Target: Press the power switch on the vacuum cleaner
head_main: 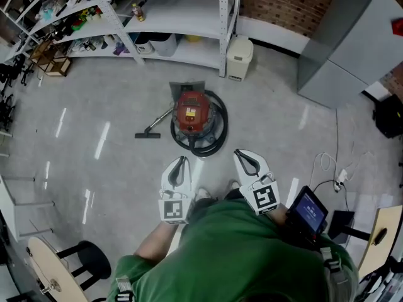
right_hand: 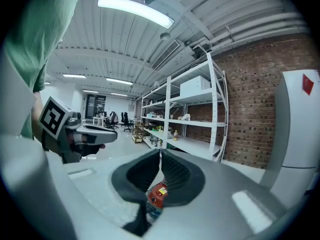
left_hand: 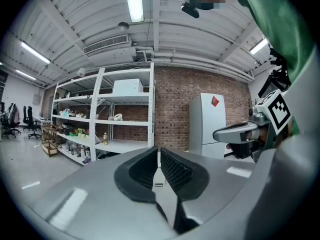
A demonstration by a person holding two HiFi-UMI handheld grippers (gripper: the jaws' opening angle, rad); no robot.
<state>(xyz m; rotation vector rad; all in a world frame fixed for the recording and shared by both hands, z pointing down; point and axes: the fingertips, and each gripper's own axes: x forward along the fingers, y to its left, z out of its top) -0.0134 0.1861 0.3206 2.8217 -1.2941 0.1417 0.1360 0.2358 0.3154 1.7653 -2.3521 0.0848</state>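
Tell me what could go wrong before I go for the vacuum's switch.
1. The hose loops on the floor between you and the vacuum; stepping in could snag it.
2. The switch can't be made out from here, so the shut right tool might press the wrong spot.
3. The vacuum sits low on a glossy floor and may slide under a push.

The vacuum cleaner [head_main: 192, 123] is red with a yellow label [head_main: 191, 112] and black hose [head_main: 213, 143], the floor [head_main: 88, 106] pale grey, the shelves [head_main: 182, 19] white, the wall [head_main: 284, 2] red brick, the shirt [head_main: 242, 250] green.
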